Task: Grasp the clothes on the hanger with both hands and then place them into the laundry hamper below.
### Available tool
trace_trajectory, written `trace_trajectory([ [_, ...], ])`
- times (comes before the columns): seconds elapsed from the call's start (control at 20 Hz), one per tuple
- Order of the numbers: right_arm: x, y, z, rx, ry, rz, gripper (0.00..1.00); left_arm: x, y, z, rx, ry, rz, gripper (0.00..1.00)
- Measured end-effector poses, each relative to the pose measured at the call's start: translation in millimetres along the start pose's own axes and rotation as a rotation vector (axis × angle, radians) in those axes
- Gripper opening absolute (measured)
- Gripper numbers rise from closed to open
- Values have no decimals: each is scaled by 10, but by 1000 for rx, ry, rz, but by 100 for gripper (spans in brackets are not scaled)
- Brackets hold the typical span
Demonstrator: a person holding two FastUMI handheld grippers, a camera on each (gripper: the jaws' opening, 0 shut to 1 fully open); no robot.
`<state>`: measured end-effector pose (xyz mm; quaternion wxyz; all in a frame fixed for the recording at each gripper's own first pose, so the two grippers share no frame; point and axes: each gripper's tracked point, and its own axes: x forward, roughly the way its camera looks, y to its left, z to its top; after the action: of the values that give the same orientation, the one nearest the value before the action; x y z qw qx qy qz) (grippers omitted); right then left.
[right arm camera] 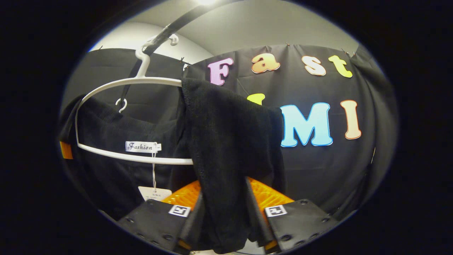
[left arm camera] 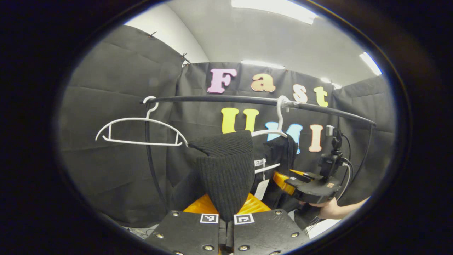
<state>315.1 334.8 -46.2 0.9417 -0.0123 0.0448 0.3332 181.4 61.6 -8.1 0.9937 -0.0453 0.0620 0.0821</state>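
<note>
Left gripper view: a black rail [left arm camera: 247, 101] is being shown arching across the booth, with an empty white hanger [left arm camera: 141, 132] hooked near its left end and a second white hanger [left arm camera: 279, 124] taped farther right. The black garment [left arm camera: 226, 170] is being carried on that second hanger, one knitted shoulder pulled forward off it and pinched by the left gripper [left arm camera: 226, 216], whose fingers are closed together on the fabric. To the right and farther off, the right gripper [left arm camera: 300, 182] is being held up by a hand [left arm camera: 331, 210] at the garment's other side, level with the hanger's lower bar.

In the right gripper view, the same garment [right arm camera: 226, 148] is being seen draped over the hanger [right arm camera: 131, 117], a thick fold of it hanging down between the right gripper's [right arm camera: 228, 209] fingers. Those fingers are set apart with cloth between them; whether both are pressing on it cannot be told. A small white neck label [right arm camera: 141, 146] is being displayed just above the hanger's lower bar, and a paper tag [right arm camera: 154, 193] is hanging from it by a string, its print too small to make out.
</note>
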Motion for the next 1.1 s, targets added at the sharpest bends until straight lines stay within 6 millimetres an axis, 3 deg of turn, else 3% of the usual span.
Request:
trace_trajectory([
  [0.15, -64, -86, 44, 51, -28, 38, 5, -49, 28, -1, -4, -3, 5, 0],
  [0.4, -247, -368, 226, 127, -95, -8, 0, -151, 19, 122, -51, -48, -62, 1],
  [0.6, -418, -676, 362, 122, -132, -81, 0, -293, -53, 445, -44, -147, -142, 1],
  [0.75, -433, -867, 496, 122, -171, -131, 2, -346, 65, 523, -53, -168, -125, 0],
  [1.1, -317, -1198, 831, 65, -272, -227, 2, -460, 593, 625, -88, -206, -50, 0],
])
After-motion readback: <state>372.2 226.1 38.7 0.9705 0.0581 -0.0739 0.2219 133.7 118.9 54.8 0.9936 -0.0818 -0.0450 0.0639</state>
